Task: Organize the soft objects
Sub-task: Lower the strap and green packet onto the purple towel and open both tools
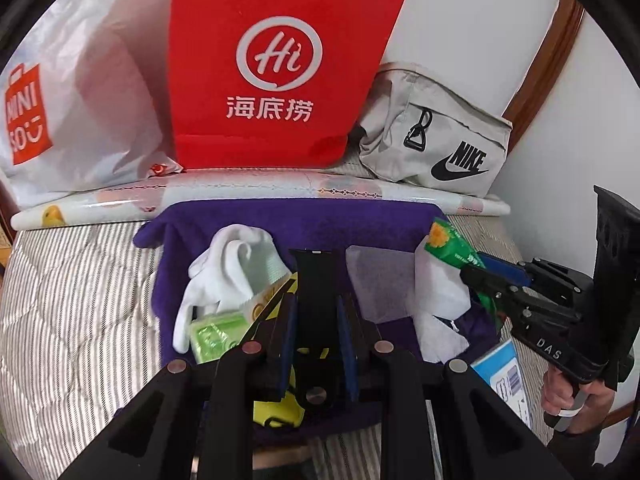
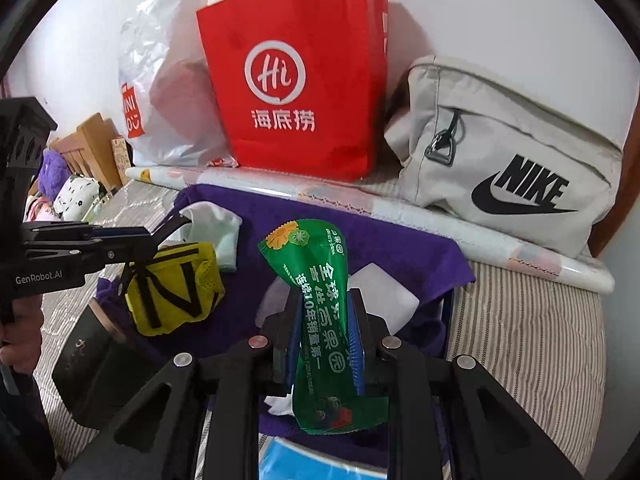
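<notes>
My left gripper [image 1: 316,304] is shut on a yellow pouch with black straps [image 1: 280,404]; one black strap rises between its blue pads. In the right wrist view the yellow pouch [image 2: 172,288] hangs from the left gripper [image 2: 160,244] over a purple cloth [image 2: 400,248]. My right gripper [image 2: 326,300] is shut on a green snack packet [image 2: 316,280] that stands upright between its pads. From the left wrist view, the right gripper [image 1: 480,272] and its green packet [image 1: 452,248] are at the right. On the purple cloth [image 1: 304,220] lie a white sock [image 1: 232,264], white tissue sheets [image 1: 380,280] and a light green pack [image 1: 216,332].
A red paper bag [image 1: 280,72], a white plastic shopping bag [image 1: 72,112] and a grey Nike bag [image 2: 512,160] stand against the wall behind a patterned roll [image 1: 240,196]. A blue-and-white box [image 1: 504,376] lies on the striped bedding [image 1: 80,300]. A black box [image 2: 92,368] sits lower left.
</notes>
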`<state>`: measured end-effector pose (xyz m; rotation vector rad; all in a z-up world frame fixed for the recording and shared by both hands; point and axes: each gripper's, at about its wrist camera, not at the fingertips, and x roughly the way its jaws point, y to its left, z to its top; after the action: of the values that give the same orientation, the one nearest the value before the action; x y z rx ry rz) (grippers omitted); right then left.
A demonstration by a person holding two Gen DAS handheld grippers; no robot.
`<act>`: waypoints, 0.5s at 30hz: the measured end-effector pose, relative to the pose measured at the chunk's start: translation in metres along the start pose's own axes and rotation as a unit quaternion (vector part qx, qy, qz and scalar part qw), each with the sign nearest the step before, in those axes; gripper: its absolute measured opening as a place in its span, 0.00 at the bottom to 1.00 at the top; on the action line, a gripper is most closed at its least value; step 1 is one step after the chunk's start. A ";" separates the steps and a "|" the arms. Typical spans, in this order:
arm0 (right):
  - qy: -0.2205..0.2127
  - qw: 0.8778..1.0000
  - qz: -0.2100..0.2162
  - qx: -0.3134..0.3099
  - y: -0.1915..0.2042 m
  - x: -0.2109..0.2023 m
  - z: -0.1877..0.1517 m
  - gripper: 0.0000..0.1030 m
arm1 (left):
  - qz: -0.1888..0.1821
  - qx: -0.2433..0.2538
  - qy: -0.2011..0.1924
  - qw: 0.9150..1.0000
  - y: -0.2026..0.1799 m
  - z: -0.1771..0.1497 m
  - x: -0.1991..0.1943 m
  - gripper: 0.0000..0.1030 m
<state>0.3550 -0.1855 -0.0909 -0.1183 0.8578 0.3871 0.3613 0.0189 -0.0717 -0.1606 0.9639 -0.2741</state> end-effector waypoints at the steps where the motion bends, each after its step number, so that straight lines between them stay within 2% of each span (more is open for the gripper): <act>1: 0.004 1.000 0.001 -0.001 0.000 0.004 0.000 0.21 | 0.000 -0.001 0.003 1.000 0.000 0.001 0.003 0.19; 9: 0.035 0.999 0.001 -0.002 -0.003 0.027 -0.002 0.22 | 0.005 -0.011 0.023 1.000 0.005 0.008 0.030 0.19; 15: 0.041 0.999 0.003 0.006 -0.005 0.035 -0.001 0.26 | 0.012 -0.012 0.030 0.999 0.009 0.008 0.041 0.19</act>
<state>0.3772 -0.1807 -0.1186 -0.1208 0.9422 0.3836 0.3909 0.0150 -0.1017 -0.1644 1.0279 -0.2462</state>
